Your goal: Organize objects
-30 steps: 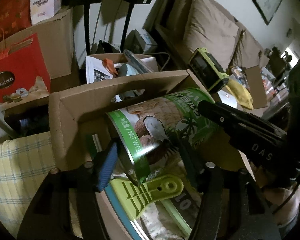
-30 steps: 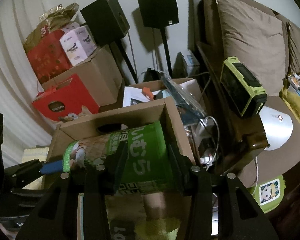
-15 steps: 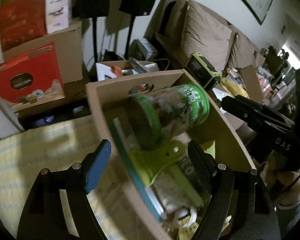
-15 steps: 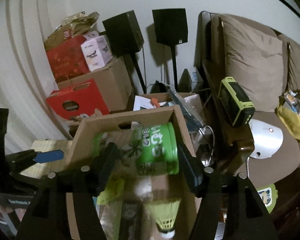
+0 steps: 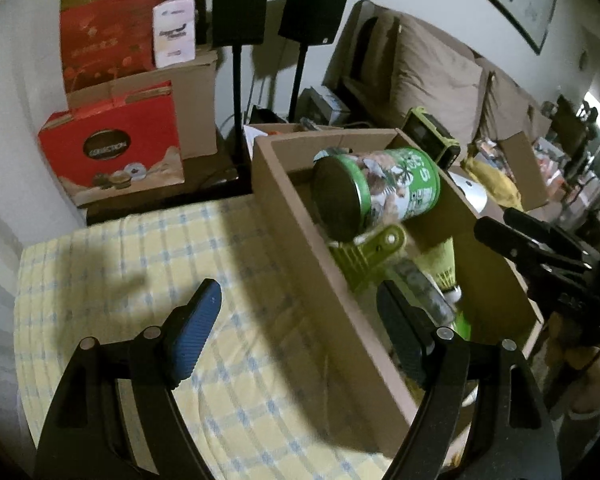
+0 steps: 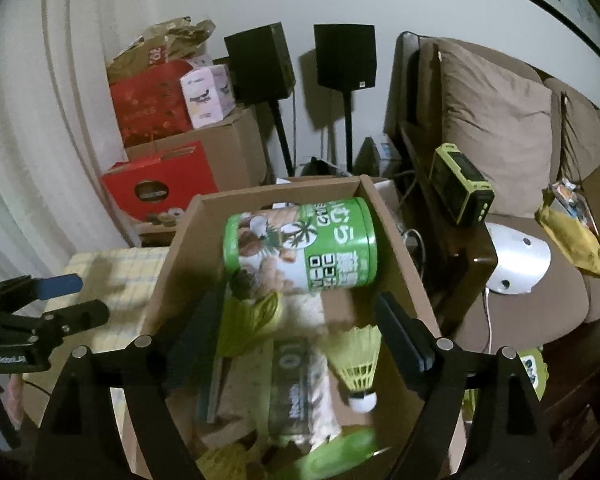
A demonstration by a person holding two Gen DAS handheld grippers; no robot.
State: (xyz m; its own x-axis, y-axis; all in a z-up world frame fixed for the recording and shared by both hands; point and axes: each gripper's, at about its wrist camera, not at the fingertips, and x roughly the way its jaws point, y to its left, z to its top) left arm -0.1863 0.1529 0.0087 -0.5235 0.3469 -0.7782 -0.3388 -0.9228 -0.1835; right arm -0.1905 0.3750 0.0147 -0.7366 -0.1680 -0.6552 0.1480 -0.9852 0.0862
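A green can (image 5: pixel 380 192) (image 6: pixel 300 244) lies on its side at the far end of the cardboard box (image 5: pixel 300 248) (image 6: pixel 172 248), free of both grippers. Under it sit a green clip (image 5: pixel 364 252), a yellow shuttlecock (image 6: pixel 358 360) and other small items. My left gripper (image 5: pixel 298 296) hangs open astride the box's left wall, nothing between its pads. My right gripper (image 6: pixel 302 296) hovers above the box's near half; its jaws are opening and empty. Each gripper shows in the other's view: the right gripper (image 5: pixel 540 248) at the box's right side, the left gripper (image 6: pixel 72 298) at its left.
The box stands on a yellow checked cloth (image 5: pixel 140 280). Behind it are red gift boxes (image 5: pixel 112 148), stacked cartons and two black speakers on stands (image 6: pixel 344 56). A brown sofa (image 6: pixel 500 120) with a green-and-black device (image 6: pixel 460 188) on its arm lies to the right.
Both grippers were closed around the can above the box. They let it go, opened and drew back toward me; the can now rests in the box's far end.
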